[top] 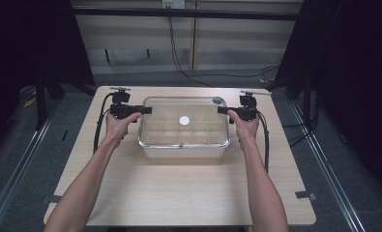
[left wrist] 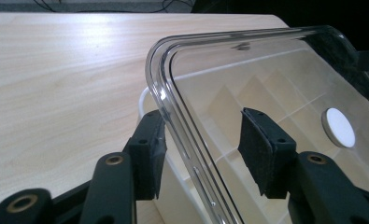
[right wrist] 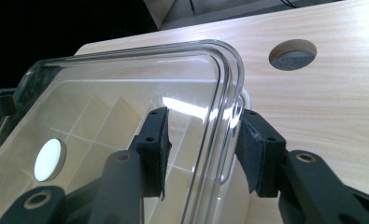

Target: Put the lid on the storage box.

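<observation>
The clear lid (top: pixel 183 121) already sits on the white box (top: pixel 183 151) in the middle of the desk (top: pixel 179 193). At the lid's two short edges, the left tool (top: pixel 145 110) and right tool (top: pixel 223 110) stand released, their pads straddling the rim without pressing (only withdrawal seems left). The lid is transparent, with a white round disc (top: pixel 184 120).

lid (left wrist: pixel 266 93): near edge cut off by frame bottom | box (top: pixel 183 150): compartment contents too small to tell
</observation>
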